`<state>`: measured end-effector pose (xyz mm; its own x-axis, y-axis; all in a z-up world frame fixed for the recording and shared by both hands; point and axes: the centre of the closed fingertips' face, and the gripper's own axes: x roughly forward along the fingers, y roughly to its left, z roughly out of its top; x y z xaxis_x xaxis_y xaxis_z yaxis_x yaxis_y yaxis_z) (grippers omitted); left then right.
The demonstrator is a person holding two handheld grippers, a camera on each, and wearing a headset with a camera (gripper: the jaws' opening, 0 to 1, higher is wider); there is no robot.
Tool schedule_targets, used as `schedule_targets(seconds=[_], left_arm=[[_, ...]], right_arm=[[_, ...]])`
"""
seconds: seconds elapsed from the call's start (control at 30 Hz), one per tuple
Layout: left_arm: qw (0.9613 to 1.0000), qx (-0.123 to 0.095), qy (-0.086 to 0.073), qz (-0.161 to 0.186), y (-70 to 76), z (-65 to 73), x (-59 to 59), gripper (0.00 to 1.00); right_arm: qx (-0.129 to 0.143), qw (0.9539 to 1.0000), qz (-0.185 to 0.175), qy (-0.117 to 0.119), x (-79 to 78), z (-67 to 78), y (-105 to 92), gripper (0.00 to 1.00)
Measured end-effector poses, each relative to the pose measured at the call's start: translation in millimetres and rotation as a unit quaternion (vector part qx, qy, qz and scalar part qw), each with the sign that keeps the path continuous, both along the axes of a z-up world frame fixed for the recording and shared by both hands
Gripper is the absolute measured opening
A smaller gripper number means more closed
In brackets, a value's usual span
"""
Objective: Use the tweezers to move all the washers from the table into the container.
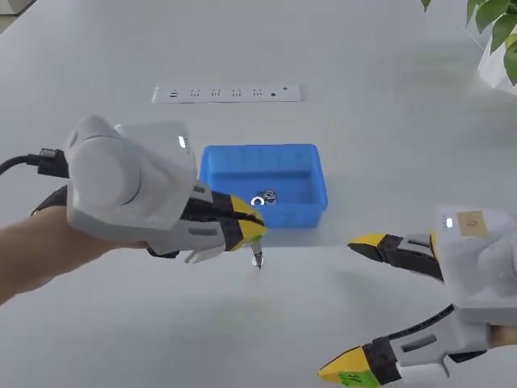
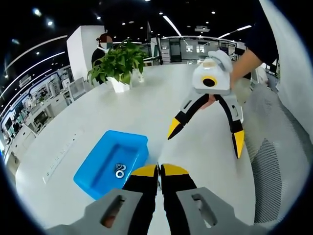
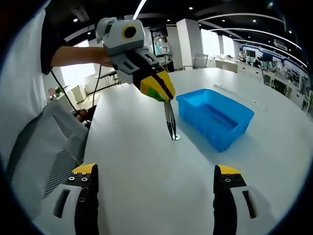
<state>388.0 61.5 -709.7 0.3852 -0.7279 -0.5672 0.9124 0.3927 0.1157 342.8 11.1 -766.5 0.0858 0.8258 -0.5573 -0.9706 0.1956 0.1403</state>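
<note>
My left gripper (image 1: 252,227) is shut on a pair of metal tweezers (image 1: 257,257) that point down at the white table just in front of the blue container (image 1: 315,174). In the right gripper view the tweezers (image 3: 169,119) touch a small washer (image 3: 175,137) on the table beside the container (image 3: 234,128). Washers (image 1: 264,198) lie inside the container, seen too in the left gripper view as washers (image 2: 120,170). My right gripper (image 1: 347,307) stands open to the right with nothing between its jaws, and appears as my right gripper (image 3: 155,172) in its own view.
A white power strip (image 1: 228,94) lies behind the container. A potted plant (image 1: 494,36) stands at the far right corner. A mesh chair (image 3: 41,147) sits off the table's near edge. A person (image 2: 101,45) stands far back.
</note>
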Motion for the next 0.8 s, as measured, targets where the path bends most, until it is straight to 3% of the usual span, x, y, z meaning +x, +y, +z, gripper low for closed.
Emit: schedule_targets(seconds=[0.07, 0.27, 0.33, 0.43, 0.57, 0.8], left_arm=[[0.9998, 0.015, -0.011, -0.011, 0.9, -0.4, 0.1, 0.06], [0.9996, 0.023, 0.004, -0.018, 2.7, -1.5, 0.3, 0.06], [0.9995, 0.022, 0.009, -0.019, 2.4, -2.0, -0.4, 0.06], [0.9994, 0.027, 0.011, -0.021, 1.6, -2.4, 0.7, 0.06], [0.9992, 0.029, 0.012, -0.023, -1.8, -2.8, 2.9, 0.06], [0.9993, 0.027, 0.012, -0.024, -4.6, -3.7, 6.0, 0.06]], right_arm=[[0.001, 0.9999, 0.015, -0.005, 4.0, 2.1, 11.3, 0.97], [0.022, 0.9979, 0.060, -0.012, 14.5, 11.8, 51.8, 0.86], [0.012, 0.9964, 0.082, -0.020, 16.2, 9.4, 60.2, 0.80], [-0.006, 0.9937, 0.108, -0.027, 19.3, 0.4, 67.3, 0.69], [-0.019, 0.9914, 0.127, -0.025, 21.8, -8.1, 73.4, 0.64], [-0.019, 0.9896, 0.140, -0.026, 29.7, -9.7, 80.9, 0.48]])
